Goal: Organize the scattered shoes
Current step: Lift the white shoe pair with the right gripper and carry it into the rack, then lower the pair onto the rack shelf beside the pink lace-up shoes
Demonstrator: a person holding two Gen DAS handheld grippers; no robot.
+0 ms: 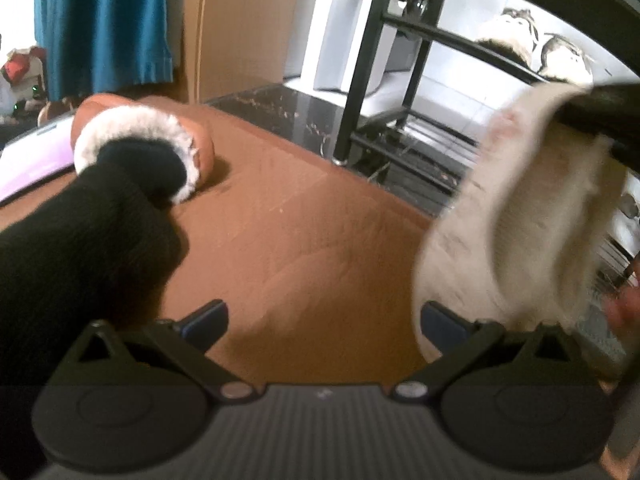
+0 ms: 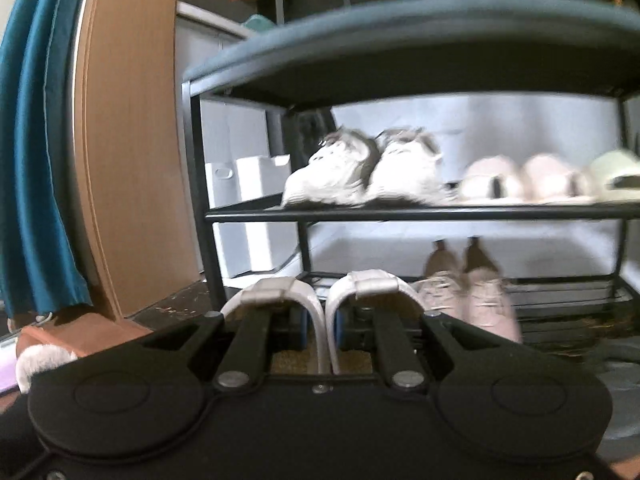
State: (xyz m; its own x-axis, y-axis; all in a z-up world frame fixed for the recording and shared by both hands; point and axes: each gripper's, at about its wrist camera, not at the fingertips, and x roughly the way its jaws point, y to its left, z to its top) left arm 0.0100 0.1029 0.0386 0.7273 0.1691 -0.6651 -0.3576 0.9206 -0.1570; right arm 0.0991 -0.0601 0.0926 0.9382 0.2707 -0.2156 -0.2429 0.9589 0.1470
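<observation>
White straps of a pair of sandals sit pinched together between the fingers of the right tool, whose jaws stand narrow and clamped on the two inner sides, the soles hidden under the tool body. From the left wrist view the same pale sandals hang blurred in the air at the right, above a brown floor mat. The left tool stands wide with nothing between its fingers. Directly ahead of the right tool is a black metal shoe rack. Its middle shelf carries white sneakers, a pair of pale pink slippers just beside them, and a light green slipper at the far right. On the bottom shelf a pair of pink lace-up shoes stands just to the right of the held sandals. To the left a tan fur-lined boot lies on the mat with a black-socked leg in it. A wooden panel and a teal cloth flank the rack on its left side.
</observation>
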